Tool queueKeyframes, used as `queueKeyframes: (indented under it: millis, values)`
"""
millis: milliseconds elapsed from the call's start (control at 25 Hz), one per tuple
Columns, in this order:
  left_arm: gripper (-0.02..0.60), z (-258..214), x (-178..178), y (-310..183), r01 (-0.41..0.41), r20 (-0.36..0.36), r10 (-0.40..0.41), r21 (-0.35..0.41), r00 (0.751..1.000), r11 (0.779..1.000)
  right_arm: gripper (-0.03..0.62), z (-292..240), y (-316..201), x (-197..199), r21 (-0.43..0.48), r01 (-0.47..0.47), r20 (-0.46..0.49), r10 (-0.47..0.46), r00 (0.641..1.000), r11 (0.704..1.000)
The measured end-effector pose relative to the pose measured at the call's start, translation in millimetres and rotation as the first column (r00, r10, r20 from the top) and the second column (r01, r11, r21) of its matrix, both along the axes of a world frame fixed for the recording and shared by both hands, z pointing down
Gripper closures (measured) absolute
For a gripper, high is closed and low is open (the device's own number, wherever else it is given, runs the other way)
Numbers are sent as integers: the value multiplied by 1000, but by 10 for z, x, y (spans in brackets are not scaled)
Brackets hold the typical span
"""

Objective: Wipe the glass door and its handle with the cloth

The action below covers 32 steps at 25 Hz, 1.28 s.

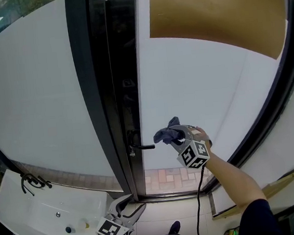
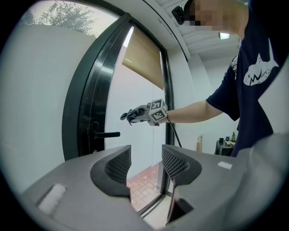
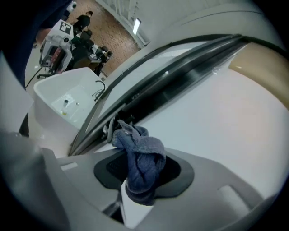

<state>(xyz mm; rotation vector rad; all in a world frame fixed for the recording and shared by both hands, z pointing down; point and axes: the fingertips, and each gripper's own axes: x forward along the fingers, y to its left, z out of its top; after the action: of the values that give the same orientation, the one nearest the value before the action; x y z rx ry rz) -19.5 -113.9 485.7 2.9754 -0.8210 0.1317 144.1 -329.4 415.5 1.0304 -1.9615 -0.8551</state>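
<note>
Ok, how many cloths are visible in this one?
1: a blue cloth clamped in the right gripper, held beside the door handle. The left gripper, low near the sink, is open and empty. Another could lie out of view.

The right gripper (image 1: 176, 139) is holding the bunched blue cloth (image 1: 167, 133) just right of the door handle (image 1: 142, 147), close to the glass door (image 1: 195, 83). The left gripper (image 1: 128, 207) is hanging well below the door handle, jaws apart.
</note>
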Motion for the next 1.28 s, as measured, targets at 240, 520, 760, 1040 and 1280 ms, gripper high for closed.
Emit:
queueKeyframes:
  millis: [240,520,760,1040,1280]
  values:
    - [373,-43,-100,2,31,-6,-31,8,1000,999,451,-160,-139,-979,-55,117,166,-106,980,992]
    - [373,-45,-275,19,85,-15,-85,3,996,996,451,-6,-441,-1557,-173,117,299,-61,952,978]
    - [376,60,-382,14,109,-7,-109,2,994,994,451,283,-528,-1678,-224,98,312,-24,950,970]
    - [375,50,-350,-1,100,-14,-100,-3,995,995,451,568,-457,-1677,-324,99,303,4,953,941]
    - [376,71,-250,-18,80,-8,-80,-2,997,997,451,621,-404,-1609,-427,124,254,-13,967,896]
